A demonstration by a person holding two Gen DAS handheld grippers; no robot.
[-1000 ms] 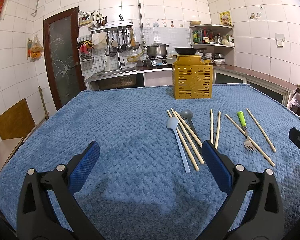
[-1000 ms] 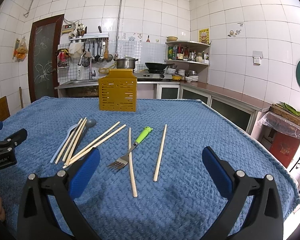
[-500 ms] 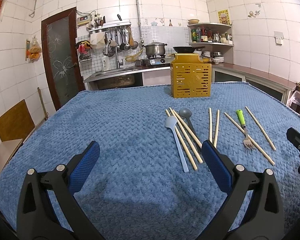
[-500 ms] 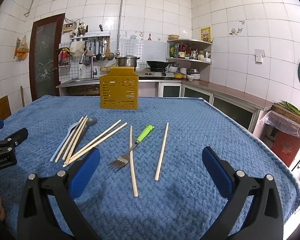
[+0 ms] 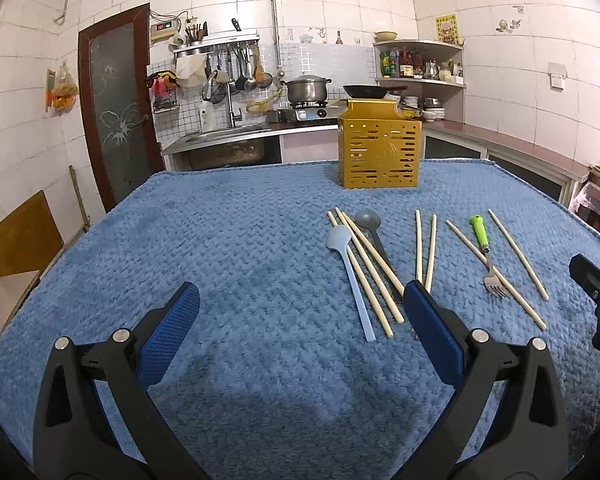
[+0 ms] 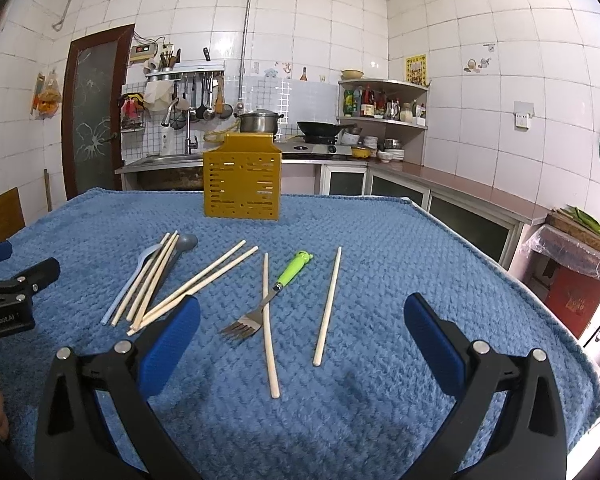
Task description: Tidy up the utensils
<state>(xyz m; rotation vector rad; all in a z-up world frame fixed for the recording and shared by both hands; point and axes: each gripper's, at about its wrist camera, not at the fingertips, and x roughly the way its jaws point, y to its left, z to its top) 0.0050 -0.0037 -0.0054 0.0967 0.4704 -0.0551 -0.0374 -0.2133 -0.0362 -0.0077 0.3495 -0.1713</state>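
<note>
In the left wrist view, the left gripper hangs above the near part of the table, its jaws wide and holding nothing. The yellow holder stands near the far edge. Between it and the near edge lie a pale blue spoon, a grey spoon and several chopsticks, some crossing the spoons.

In the right wrist view, the right gripper also has wide, empty jaws. A fork with a green handle lies just in front, touching one chopstick; another chopstick lies apart. I think the lone chopstick is the easiest first pick: close the jaws across its middle, so that it does not tip.
</note>
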